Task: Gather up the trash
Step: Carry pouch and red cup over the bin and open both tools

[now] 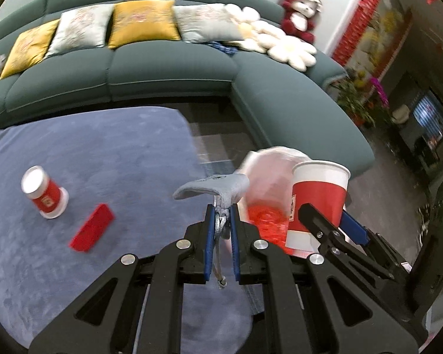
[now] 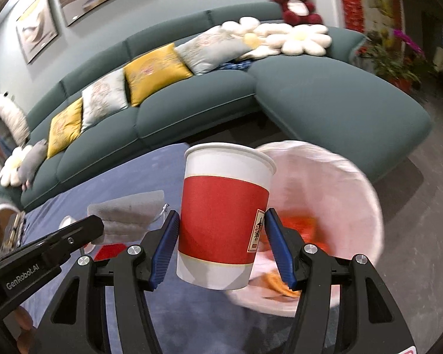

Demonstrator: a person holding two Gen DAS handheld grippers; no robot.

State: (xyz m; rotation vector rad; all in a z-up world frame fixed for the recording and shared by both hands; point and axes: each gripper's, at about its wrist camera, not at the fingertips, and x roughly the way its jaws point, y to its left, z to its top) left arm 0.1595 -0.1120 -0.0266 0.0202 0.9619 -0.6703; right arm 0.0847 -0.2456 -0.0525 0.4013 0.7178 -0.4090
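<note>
The right gripper [image 2: 221, 243] was closed on a red-and-white paper cup [image 2: 224, 215], its blue pads pressing both sides of the upright cup. The cup was held above the near rim of the white-lined trash bin [image 2: 354, 194], which already contained blurred orange and red items. The left gripper [image 1: 221, 224] was clamped on a grey cloth pouch [image 1: 212, 187], located just left of the bin, its cord hanging down between the pads. On the blue rug [image 1: 103, 147], well left of the bin, stood a second red-and-white cup [image 1: 44, 191], inverted, with a red flat box [image 1: 92, 227] just beside it. The green sofa [image 1: 174, 67], carrying cushions, ran behind the bin. Nothing stood between the held cup and the bin opening.
</note>
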